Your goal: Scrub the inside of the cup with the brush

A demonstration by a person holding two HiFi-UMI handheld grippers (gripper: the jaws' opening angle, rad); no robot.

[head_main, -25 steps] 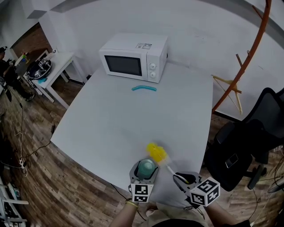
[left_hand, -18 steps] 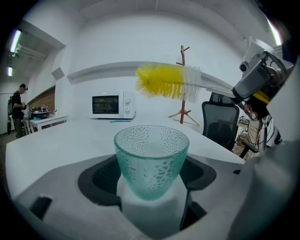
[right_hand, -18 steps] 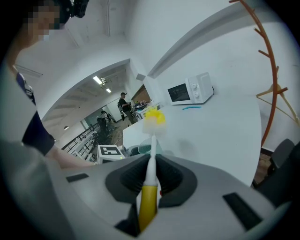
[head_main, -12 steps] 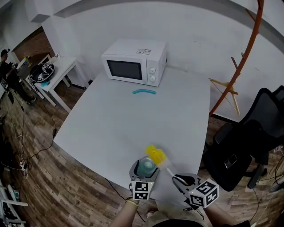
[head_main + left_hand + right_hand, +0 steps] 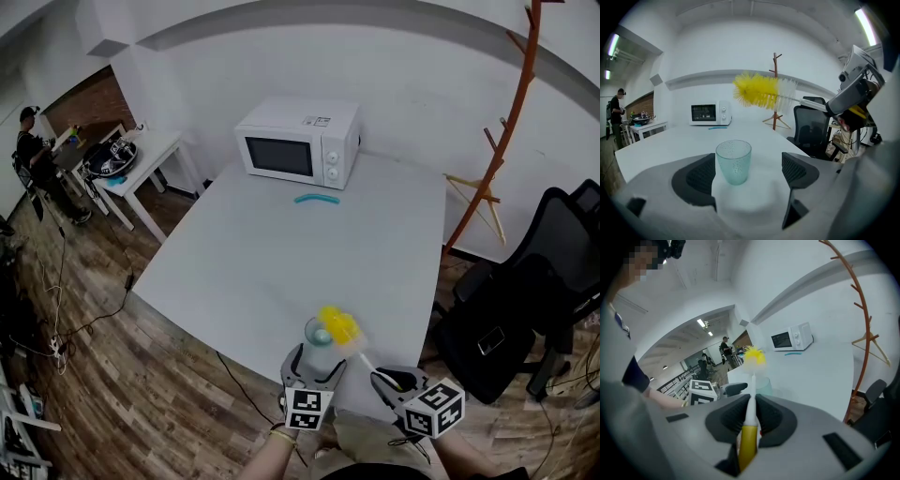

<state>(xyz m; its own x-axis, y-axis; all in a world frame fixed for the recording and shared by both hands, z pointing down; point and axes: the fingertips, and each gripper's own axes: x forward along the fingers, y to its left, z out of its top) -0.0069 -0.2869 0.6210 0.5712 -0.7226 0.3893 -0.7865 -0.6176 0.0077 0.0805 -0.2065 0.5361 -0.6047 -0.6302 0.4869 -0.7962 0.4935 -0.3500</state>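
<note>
Left gripper: my jaws stand wide, just been opening. The cup is upright between the pads and touches neither. Right gripper: my jaws are clamped on the handle of the brush. Its yellow bristle head hangs above the cup, clear of the rim. The cup sits by the near edge of the table, toward the right corner. Microwave at the far edge.

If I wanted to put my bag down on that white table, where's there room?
Nearly all of the table is bare: the wide middle stretch between the teal strip in front of the microwave and the cup, plus both side edges. Only the near edge is crowded, with the cup and the brush held above it.
</note>
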